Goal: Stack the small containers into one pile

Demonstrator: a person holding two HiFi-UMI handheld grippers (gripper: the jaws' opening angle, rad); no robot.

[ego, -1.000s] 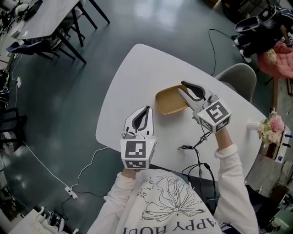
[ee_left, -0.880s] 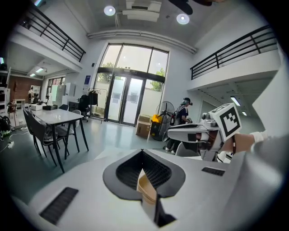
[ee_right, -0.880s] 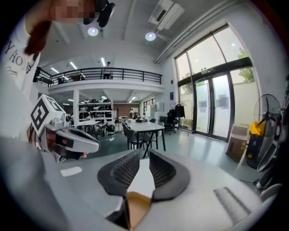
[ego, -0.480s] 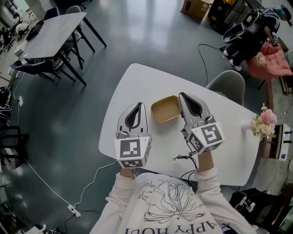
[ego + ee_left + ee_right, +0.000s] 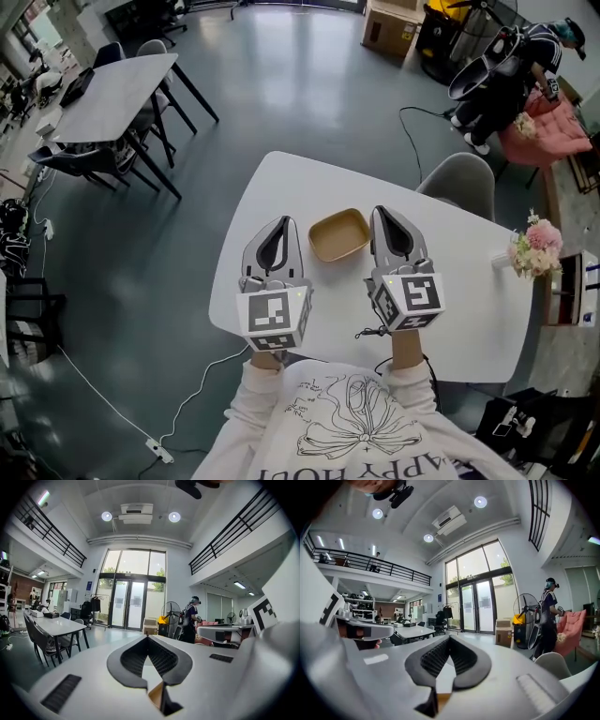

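As the closed, empty left hand-held gripper [image 5: 284, 222] and right hand-held gripper [image 5: 382, 211] flank the shallow tan square container [image 5: 338, 234], a careless swing might knock it across the white surface [image 5: 459, 267]

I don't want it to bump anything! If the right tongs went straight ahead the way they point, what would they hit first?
Probably nothing close. The right tongs point level over the white table, and ahead is open room up to the far glass doors, though depth is hard to judge.
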